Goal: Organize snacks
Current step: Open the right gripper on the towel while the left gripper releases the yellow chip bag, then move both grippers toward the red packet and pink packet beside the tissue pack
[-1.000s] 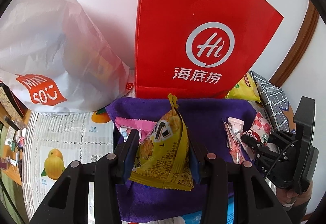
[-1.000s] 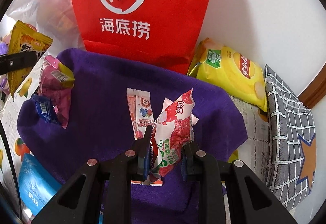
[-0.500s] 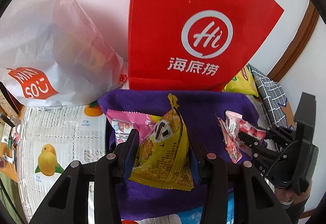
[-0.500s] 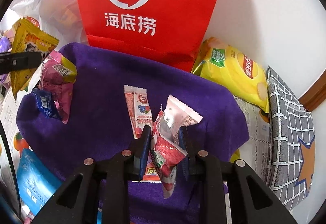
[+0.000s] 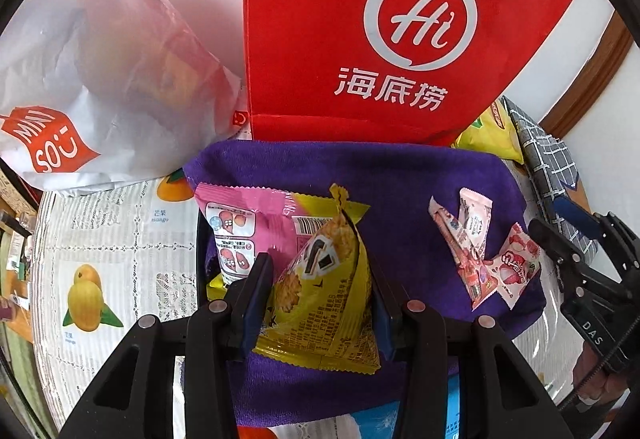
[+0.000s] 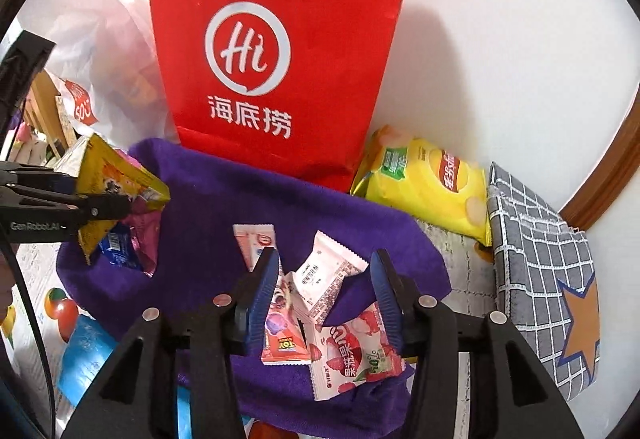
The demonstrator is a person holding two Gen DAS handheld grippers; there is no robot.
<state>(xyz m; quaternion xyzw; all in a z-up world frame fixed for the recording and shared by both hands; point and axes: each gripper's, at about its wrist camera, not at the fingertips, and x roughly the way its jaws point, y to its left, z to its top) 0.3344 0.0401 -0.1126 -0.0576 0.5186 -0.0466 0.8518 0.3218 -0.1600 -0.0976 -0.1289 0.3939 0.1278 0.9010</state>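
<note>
So your right claw (image 6: pixel 326 295) hung released over the lychee jelly packet (image 6: pixel 354 355) lying on the purple cloth (image 6: pixel 208 199); your left claw (image 5: pixel 320 303) grasped the yellow triangular snack pack (image 5: pixel 324 299), not yet placed.

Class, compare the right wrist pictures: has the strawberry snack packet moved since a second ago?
Yes. The strawberry packet has left the right gripper, whose jaws now stand open, and lies flat on the purple cloth beside the long pink packet.

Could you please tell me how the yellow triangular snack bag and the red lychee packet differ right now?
The yellow triangular snack bag is puffy and clamped upright in the left gripper; the red lychee packet is flat and lies loose on the purple cloth, beneath the open right gripper. Both are sealed.
</note>
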